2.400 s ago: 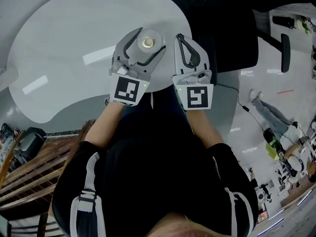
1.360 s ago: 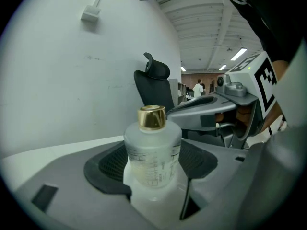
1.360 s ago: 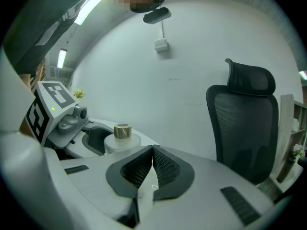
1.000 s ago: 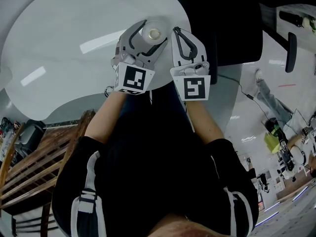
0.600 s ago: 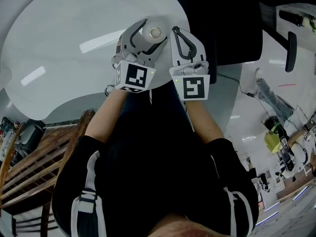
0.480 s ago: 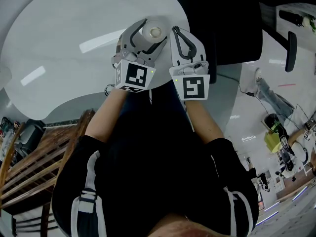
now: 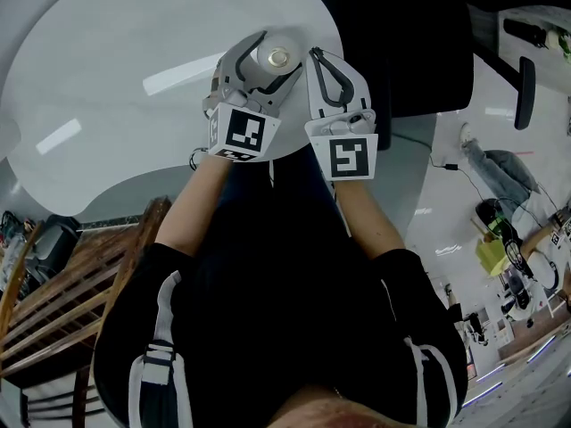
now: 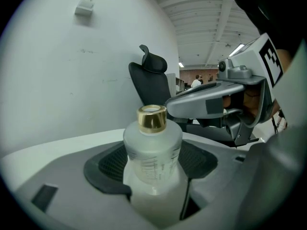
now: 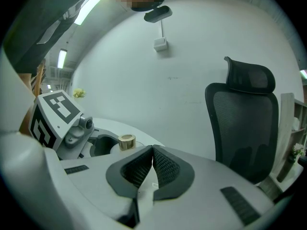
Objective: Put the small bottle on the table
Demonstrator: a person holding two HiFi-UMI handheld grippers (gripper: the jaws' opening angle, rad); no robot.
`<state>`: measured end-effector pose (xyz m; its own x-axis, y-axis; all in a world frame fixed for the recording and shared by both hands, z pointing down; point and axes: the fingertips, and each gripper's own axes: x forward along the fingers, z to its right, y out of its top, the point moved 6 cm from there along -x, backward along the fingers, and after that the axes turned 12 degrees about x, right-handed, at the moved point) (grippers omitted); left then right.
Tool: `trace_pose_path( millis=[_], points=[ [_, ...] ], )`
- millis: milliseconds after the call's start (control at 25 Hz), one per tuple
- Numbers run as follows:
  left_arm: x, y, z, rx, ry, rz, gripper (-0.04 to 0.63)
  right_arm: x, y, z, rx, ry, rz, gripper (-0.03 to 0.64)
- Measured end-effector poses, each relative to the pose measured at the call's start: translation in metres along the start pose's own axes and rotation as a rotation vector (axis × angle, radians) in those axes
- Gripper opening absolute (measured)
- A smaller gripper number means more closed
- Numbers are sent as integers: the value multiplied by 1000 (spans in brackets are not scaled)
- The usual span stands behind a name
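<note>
Both grippers have slid forward and toward the counter's far right edge since a couple of seconds back. The left one's marker cube [image 7: 243, 132] has tipped a little in the last half second, and the small bottle [image 7: 278, 58] has gone along with it. It stands upright over the white counter [image 7: 107, 61], close to the curved rim on that side, though I can't tell if its base touches the top. Leftward the glossy, rounded slab lies wide and bare. Rightward the rim drops off almost at once toward a black mesh-backed office chair [image 9: 247, 123], and a slatted wooden chair [image 7: 53, 301] stands off the near left side. The bottle is frosted and see-through, with round shoulders, faint printed lines and a shiny gold collar. The left gripper [image 8: 153, 176] has its ribbed black fingers [image 8: 108, 164] pressed on either side of the bottle's body. The right gripper [image 9: 152, 164], just beside it, has its fingers [image 9: 165, 169] closed together with nothing between them. Both bare forearms reach straight out from black sleeves, side by side.
</note>
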<state>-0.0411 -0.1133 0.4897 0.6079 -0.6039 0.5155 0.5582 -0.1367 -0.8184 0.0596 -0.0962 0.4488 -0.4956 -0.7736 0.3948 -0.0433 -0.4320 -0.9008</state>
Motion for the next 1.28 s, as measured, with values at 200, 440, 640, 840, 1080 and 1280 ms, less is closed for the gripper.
trace_pose_path(
  millis=[200,440,640,840,1080,1280],
  points=[
    [6,-3,1,0,-27,15,328,1,1,2,0,-1,7,23],
    [2,-9,6,11,-59,-23,331,-9,9,-3,-22,-2,10,23],
    [-10,-9,9,-13,-33,-39,331,-23,14,-6,-30,-12,22,23],
    [-35,-2,8,-20,-1,-25,318,-40,22,-20,-50,-23,35,23],
    [-69,22,1,-10,78,25,102,-58,43,-36,-70,-33,89,23],
    [-97,48,-4,8,124,74,11,-73,61,-50,-101,-38,150,23]
  ],
)
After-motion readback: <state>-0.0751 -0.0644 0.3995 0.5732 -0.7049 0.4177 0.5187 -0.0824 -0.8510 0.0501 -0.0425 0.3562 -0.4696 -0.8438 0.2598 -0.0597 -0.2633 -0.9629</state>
